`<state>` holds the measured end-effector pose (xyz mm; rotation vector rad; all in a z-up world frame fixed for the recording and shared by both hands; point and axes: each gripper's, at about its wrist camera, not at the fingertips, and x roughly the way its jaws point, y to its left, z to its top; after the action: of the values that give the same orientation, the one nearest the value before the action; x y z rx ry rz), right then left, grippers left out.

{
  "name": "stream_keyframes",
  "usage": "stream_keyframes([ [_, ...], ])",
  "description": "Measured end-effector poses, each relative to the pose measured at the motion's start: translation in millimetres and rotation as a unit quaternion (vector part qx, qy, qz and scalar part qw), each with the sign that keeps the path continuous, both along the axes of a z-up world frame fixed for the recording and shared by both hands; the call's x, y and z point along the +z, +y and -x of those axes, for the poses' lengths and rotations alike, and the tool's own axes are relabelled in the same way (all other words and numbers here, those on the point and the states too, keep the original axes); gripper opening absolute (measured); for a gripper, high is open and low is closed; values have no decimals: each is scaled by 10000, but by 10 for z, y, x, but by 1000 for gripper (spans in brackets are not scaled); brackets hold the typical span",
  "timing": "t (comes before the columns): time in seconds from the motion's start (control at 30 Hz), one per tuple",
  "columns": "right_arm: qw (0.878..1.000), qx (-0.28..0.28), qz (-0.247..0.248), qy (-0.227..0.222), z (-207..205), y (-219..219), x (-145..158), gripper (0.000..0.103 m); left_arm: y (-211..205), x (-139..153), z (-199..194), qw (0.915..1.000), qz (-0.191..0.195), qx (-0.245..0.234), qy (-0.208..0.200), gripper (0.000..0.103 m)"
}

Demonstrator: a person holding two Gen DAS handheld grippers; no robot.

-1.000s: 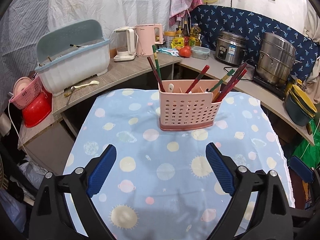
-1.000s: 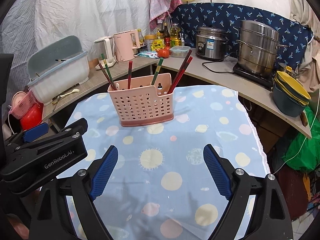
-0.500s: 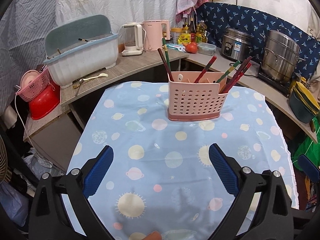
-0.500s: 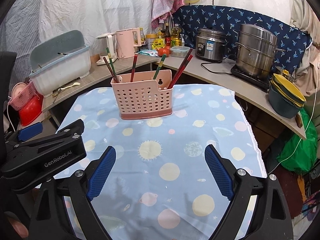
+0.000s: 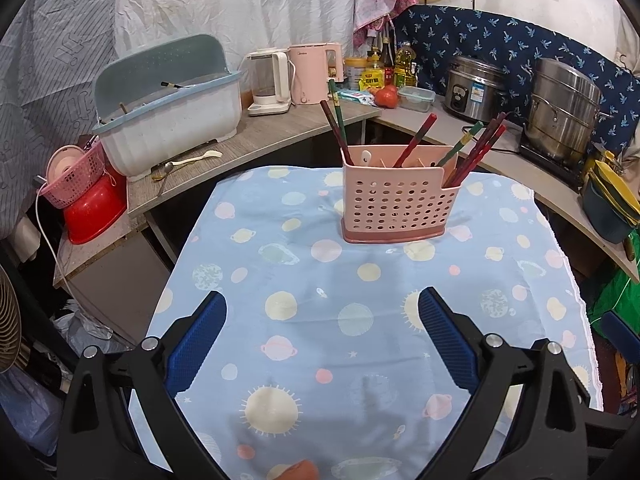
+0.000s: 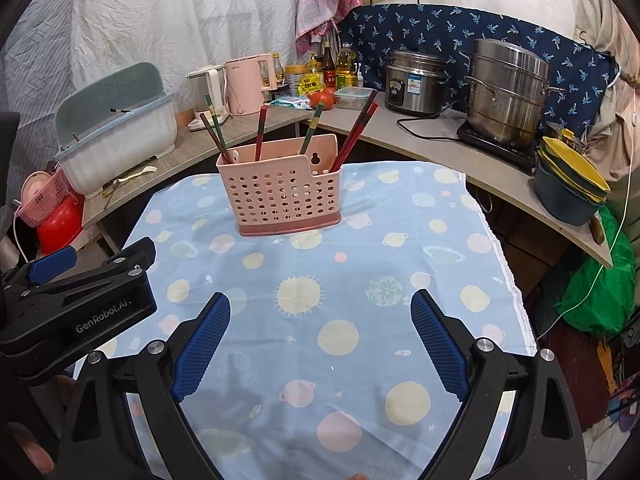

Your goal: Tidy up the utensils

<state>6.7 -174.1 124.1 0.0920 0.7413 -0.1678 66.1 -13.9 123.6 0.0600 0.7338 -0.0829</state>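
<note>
A pink perforated utensil holder (image 5: pixel 398 204) stands upright on the blue planet-print tablecloth (image 5: pixel 320 320), with several red and green chopsticks (image 5: pixel 476 152) and a white spoon (image 5: pixel 366 157) inside. It also shows in the right wrist view (image 6: pixel 282 192). My left gripper (image 5: pixel 322 308) is open and empty, well short of the holder. My right gripper (image 6: pixel 320 308) is open and empty too, beside the left gripper's body (image 6: pixel 76 304).
A counter behind holds a white dish rack (image 5: pixel 172 120), loose spoons (image 5: pixel 188 160), kettles (image 5: pixel 272 80), a rice cooker (image 5: pixel 474 88) and a steel steamer pot (image 5: pixel 560 116). Stacked bowls (image 6: pixel 572 184) sit at the right. A red basin (image 5: pixel 92 212) is at the left.
Both grippers have drawn back from the holder and risen a little, so it looks smaller and farther. Both stay open and empty.
</note>
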Motion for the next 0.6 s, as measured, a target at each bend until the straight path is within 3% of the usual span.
stream_keyframes([
  [0.6,9999,-38,40,109,-36,-16,-28,90,35,-91,-50,9998,-127,67,168,93],
])
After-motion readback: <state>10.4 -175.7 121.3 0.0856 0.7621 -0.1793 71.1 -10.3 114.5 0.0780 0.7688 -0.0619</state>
